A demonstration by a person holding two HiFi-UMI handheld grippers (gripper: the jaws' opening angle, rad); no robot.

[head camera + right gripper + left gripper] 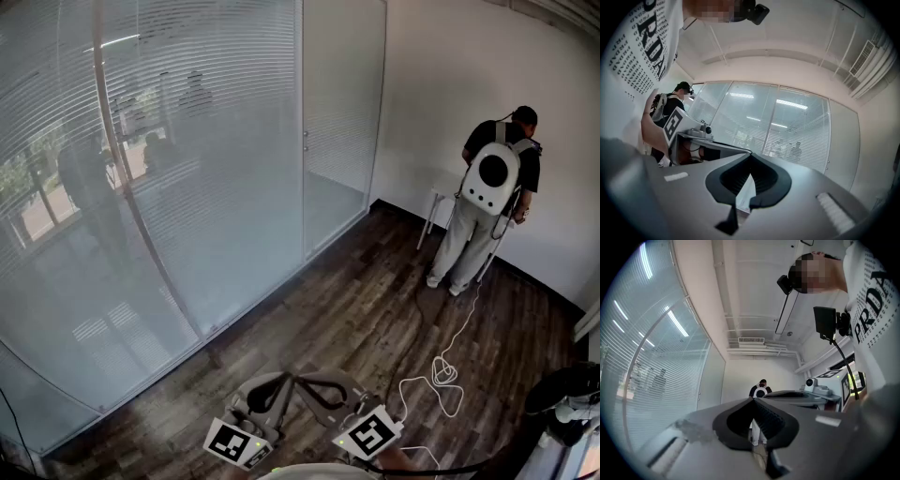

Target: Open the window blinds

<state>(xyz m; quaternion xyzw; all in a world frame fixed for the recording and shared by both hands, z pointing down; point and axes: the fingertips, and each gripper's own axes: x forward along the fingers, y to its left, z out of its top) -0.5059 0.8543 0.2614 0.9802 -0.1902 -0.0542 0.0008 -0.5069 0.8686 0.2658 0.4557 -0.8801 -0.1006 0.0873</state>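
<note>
The window blinds [187, 141] hang lowered behind the glass wall on the left, slats nearly flat, with dim shapes showing through. They also fill the left gripper view's left side as blinds [642, 357] and lie ahead in the right gripper view as blinds [787, 126]. A thin slanted rod [127, 187] crosses the glass. My left gripper [277, 382] [753, 400] and right gripper [309, 382] [750, 155] sit low at the bottom centre, tips close together, well short of the glass. Both are shut with nothing between the jaws.
A person with a white backpack [492, 183] stands at the far right wall beside a white stool [439, 202]. A white cable [448, 370] trails across the dark wood floor [356, 309]. Dark equipment [567, 403] stands at the bottom right.
</note>
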